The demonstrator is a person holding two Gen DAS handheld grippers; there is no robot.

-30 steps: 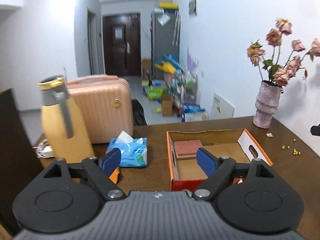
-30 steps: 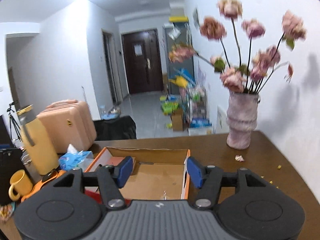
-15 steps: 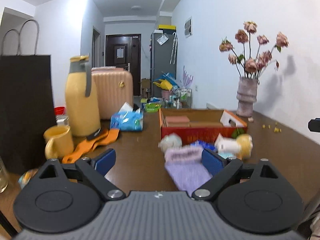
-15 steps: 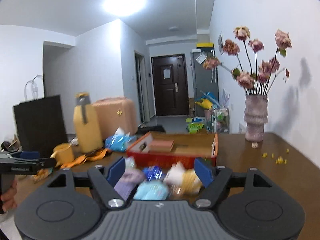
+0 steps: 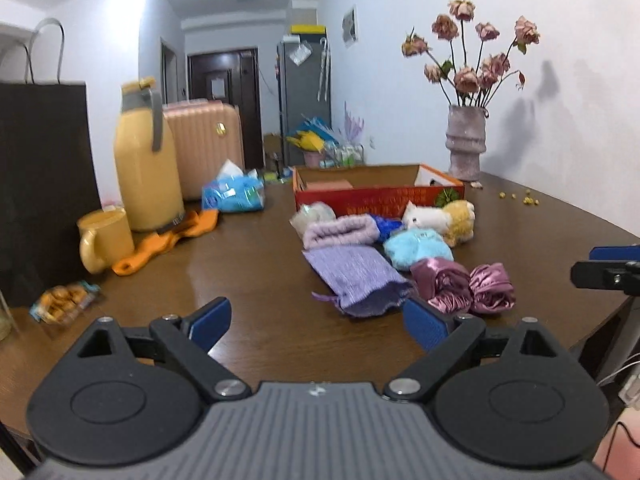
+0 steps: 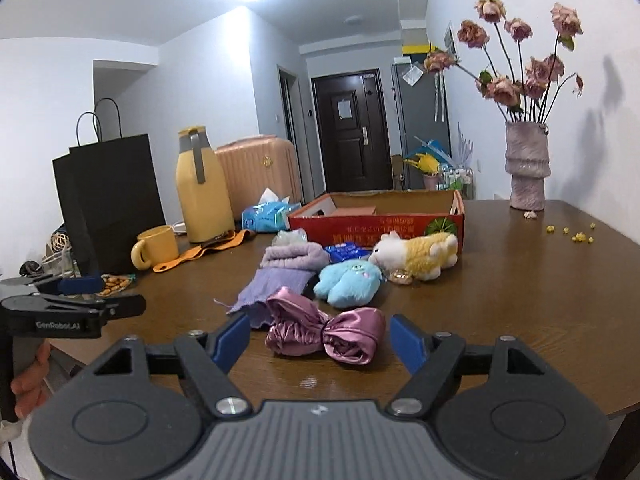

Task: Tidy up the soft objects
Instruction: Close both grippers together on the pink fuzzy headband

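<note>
We see the soft things lying in a loose heap on the brown table [image 5: 248, 264], just in front of the red cardboard box [image 6: 376, 226]. Nearest to us is a shiny pink satin bundle [image 6: 326, 330], and right behind it a lilac knitted cloth [image 5: 354, 276] spread flat, with a rolled lilac towel [image 5: 340, 230] at its far end. Beside these sit a light-blue plush toy [image 6: 348, 282] and a white-and-yellow plush animal [image 6: 416, 256] lying on its side — the animal is close against the box front. A small blue packet [image 6: 344, 250] shows between the towel and the toys.

Our right gripper [image 6: 320, 336] is spread wide, its blue pads either side of the satin bundle but not touching it; nothing is pinched. Our left gripper [image 5: 316, 322] is also spread wide over bare tabletop, the near edge of the lilac cloth just ahead of it, and it holds nothing.

Further out on the left stand a yellow jug [image 5: 146, 160], a yellow mug [image 5: 104, 240], an orange strap [image 5: 168, 242], a blue tissue pack [image 5: 234, 196] and a black paper bag [image 6: 110, 200]. A vase of dried roses [image 6: 526, 168] stands far right — behind the box.
</note>
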